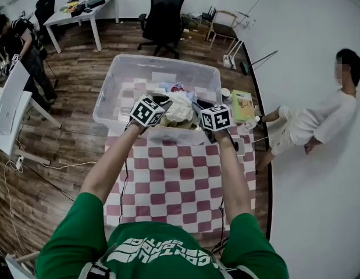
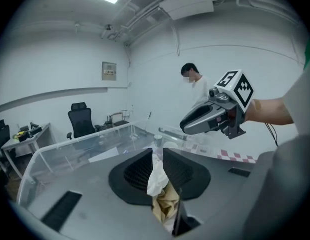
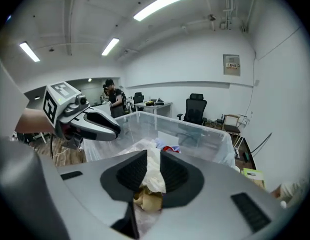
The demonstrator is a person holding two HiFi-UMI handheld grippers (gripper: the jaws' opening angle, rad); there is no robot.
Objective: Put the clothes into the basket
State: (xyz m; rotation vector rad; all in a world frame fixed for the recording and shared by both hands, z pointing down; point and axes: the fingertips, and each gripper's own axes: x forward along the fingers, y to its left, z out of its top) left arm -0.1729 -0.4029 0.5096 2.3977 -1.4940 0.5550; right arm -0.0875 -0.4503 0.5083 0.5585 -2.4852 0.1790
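Currently, the cream garment (image 1: 178,111) is hanging just over the near rim of the clear basket (image 1: 162,63) standing at the checked table's (image 1: 180,179) far edge, with the left gripper (image 1: 166,103) and right gripper (image 1: 198,106) each clenching its cloth.

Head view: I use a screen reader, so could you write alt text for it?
A person in green holds a left tool and a right tool, both clamped on one pale cloth above the near wall of a clear bin. The bin stands on a red-checked table and holds other clothes.
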